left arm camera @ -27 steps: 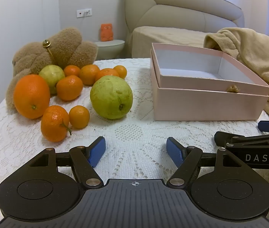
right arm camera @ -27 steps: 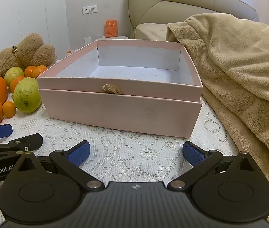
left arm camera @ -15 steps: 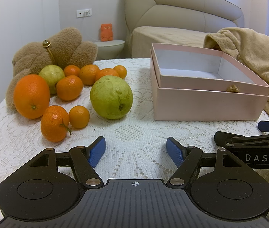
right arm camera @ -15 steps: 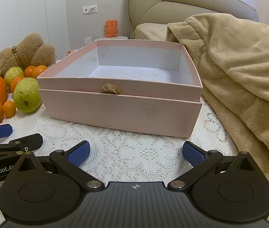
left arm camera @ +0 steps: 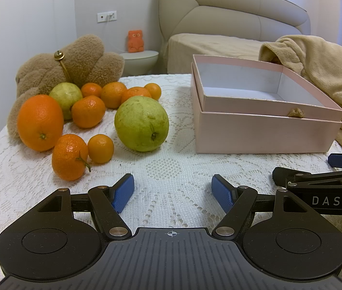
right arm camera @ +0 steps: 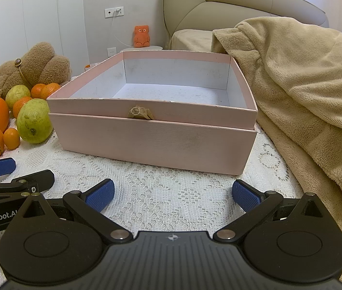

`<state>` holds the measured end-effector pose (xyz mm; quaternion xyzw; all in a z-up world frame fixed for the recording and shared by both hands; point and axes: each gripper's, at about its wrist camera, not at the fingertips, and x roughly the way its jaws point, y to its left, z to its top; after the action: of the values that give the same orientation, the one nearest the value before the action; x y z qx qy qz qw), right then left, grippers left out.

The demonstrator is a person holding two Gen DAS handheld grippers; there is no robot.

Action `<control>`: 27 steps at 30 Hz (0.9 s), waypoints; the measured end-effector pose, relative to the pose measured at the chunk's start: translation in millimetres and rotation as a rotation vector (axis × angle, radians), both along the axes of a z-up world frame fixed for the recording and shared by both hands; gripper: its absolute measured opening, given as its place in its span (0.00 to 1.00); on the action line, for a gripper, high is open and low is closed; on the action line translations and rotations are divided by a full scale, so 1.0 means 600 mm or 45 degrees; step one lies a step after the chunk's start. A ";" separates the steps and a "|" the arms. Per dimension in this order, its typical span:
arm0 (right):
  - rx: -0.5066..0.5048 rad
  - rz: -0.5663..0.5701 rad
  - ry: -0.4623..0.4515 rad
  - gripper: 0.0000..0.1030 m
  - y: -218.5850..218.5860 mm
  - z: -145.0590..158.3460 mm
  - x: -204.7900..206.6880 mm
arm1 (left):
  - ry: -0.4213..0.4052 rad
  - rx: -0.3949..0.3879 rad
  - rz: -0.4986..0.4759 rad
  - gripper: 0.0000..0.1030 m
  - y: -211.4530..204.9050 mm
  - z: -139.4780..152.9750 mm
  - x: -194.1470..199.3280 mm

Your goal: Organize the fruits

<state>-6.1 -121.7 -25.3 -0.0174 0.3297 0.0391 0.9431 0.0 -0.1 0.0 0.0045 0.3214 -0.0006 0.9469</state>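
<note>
Zero fruit sitting in the pink box (right arm camera: 151, 142) so far, so I'm reading this as the very start, pre-first-pick. Both grippers are hovering low over the lace tablecloth (left arm camera: 171, 169), neither touching anything. Left gripper (left arm camera: 172, 191) is sitting wide open, nothing between the blue pads, and facing the gap between the fruit pile and the box. Right gripper (right arm camera: 172, 194) is also gaping wide, empty, and pointing straight at the box's front wall. All the fruit is lying in a cluster on the cloth left of the box: big green guava (left arm camera: 142, 123) nearest the box w/ a clear gap, large orange (left arm camera: 40, 122) at far left, mandarin w/ stem (left arm camera: 69, 157) and a small round orange one (left arm camera: 101, 148) touching each other at the front, second guava (left arm camera: 66, 96) plus more mandarins bunching at the back against the teddy bear (left arm camera: 74, 65). Blanket (right arm camera: 303, 91) is crowding the box's right side. Next move, imo: left gripper swinging left/fwd onto a front fruit, prob the small pair or the big guava since nothing's blocking approach. Guava looks near the limit of the opening, so centering matters; round skins will be rolling if only one pad is touching first. Box is open-topped w/ a raised rim, so the carry needs lifting over it before release.
</note>
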 end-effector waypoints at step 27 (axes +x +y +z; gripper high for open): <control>-0.006 0.001 0.001 1.00 0.002 0.002 -0.006 | 0.000 0.000 0.000 0.75 0.000 0.000 0.000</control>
<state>-9.9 -120.2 -24.3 -0.0196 0.3300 0.0388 0.9430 0.0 -0.1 -0.1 0.0045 0.3213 -0.0006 0.9470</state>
